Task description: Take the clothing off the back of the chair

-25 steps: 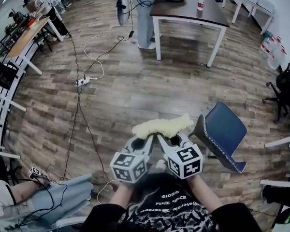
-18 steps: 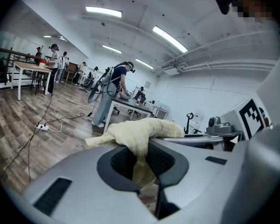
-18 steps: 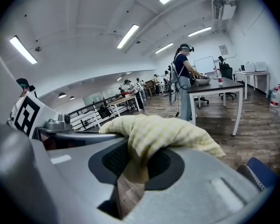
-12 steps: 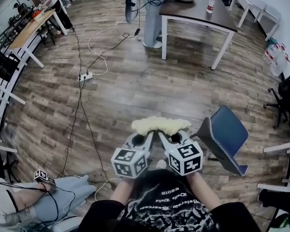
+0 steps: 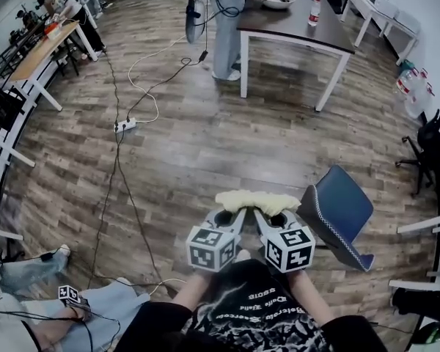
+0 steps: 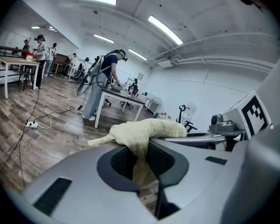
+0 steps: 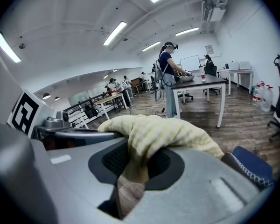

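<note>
Head view: we hold the yellow garment clear of the chair, just left of it.

Left gripper view: the fingers of the left gripper pinch one end.

Right gripper view: the fingers of the right gripper pinch the other end. We should carry it level, with both grips firm.

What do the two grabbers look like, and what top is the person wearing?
The left gripper and right gripper are smooth grey plastic, with rounded jaws and black ribbed pads. Each carries a white cube printed with black square markers. The person wears a black shirt with pale lettering and black sleeves.
</note>
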